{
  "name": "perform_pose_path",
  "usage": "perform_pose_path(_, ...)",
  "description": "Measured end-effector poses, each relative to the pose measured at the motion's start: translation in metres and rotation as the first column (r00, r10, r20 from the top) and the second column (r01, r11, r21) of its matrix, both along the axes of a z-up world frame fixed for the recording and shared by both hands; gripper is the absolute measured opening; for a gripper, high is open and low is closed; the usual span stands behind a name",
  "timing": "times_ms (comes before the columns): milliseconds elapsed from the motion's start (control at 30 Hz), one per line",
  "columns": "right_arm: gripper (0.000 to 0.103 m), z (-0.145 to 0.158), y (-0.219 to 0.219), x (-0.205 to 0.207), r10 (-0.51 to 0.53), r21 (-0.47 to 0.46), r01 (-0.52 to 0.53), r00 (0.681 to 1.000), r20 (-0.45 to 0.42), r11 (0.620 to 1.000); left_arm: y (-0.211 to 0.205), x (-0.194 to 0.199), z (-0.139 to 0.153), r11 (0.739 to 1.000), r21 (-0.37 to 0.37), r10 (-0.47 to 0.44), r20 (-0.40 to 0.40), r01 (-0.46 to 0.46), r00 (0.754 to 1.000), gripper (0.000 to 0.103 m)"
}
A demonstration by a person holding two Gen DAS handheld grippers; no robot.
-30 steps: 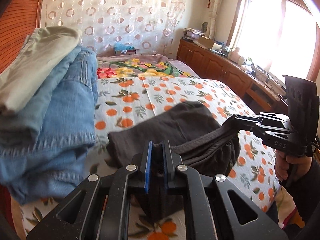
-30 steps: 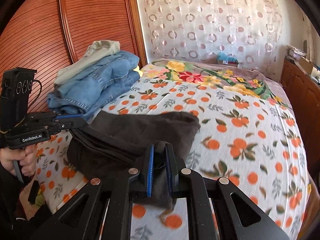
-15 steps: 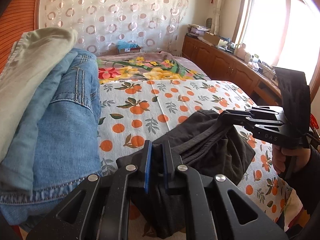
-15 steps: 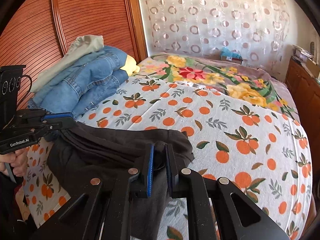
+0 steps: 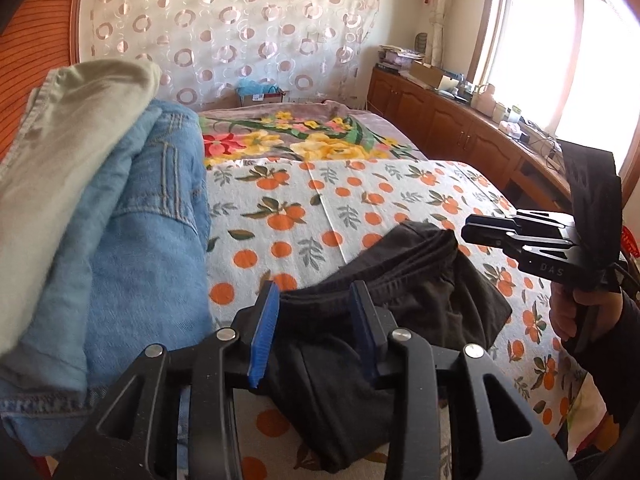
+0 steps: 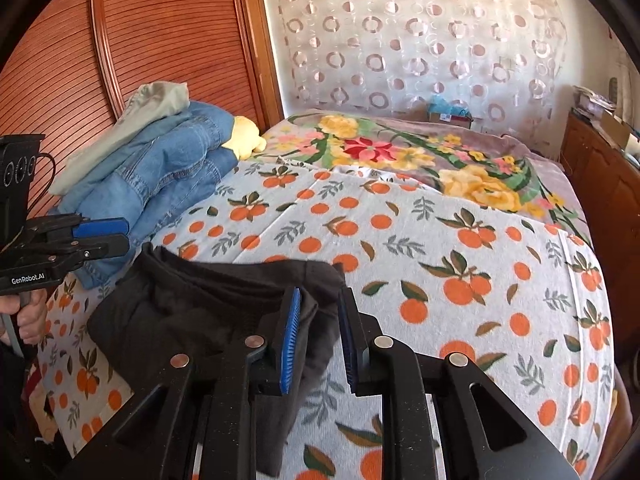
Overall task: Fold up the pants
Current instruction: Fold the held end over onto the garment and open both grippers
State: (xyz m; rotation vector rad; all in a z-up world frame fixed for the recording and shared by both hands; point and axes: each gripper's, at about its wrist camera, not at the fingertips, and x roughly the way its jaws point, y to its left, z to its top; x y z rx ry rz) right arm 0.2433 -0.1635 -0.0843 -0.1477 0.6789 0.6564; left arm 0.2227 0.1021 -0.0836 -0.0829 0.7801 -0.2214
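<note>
The dark folded pants (image 5: 420, 280) lie in a bundle on the orange-print bed sheet (image 5: 304, 208). My left gripper (image 5: 314, 292) straddles their near-left end. Its jaws are opening and the blue pads stand clear of the cloth between them. In the right wrist view the pants (image 6: 200, 304) spread leftward from my right gripper (image 6: 320, 296). Its jaws are opening too, with a loose fold of cloth between the pads. Each gripper shows from the side in the other view: the right gripper (image 5: 466, 234) and the left gripper (image 6: 124, 234), each held by a hand.
A stack of blue jeans (image 5: 140, 240) topped by a pale green garment (image 5: 80, 120) sits just left of the pants, against the wooden wardrobe door (image 6: 160, 32). A floral blanket (image 6: 420, 152) covers the far end of the bed. Wooden cabinets (image 5: 460, 128) line the right wall.
Both grippers were shut on the pants and their jaws now stand apart. The pants have settled onto the sheet beside the jeans stack.
</note>
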Motion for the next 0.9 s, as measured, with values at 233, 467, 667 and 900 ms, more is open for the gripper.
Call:
perform_pose_path(233,0.039,-0.008,0.014,-0.004,0.069,-0.079,-0.067,0.997,0.02,0.995,-0.011,-0.005,-0.013,1.0,0.014,-0.019,-0.035,0.02,0.999,0.039)
perform_pose_path(467,0.039,-0.014,0.034,0.022,0.059,-0.136,-0.055,0.998,0.029,0.989,-0.01,-0.006,-0.015,1.0,0.015,-0.012,-0.039,0.012,0.999,0.039)
perform_pose_path(667,0.039,-0.006,0.019,0.032,-0.082,-0.1,0.091,0.992,0.097,0.991,-0.008,-0.01,-0.018,1.0,0.016,-0.001,-0.045,0.002,0.999,0.039)
perform_pose_path(900,0.039,-0.004,-0.008,0.001,-0.057,-0.068,0.06,0.997,0.042,0.996,-0.009,-0.021,-0.021,1.0,0.01,-0.001,-0.049,0.001,0.999,0.039)
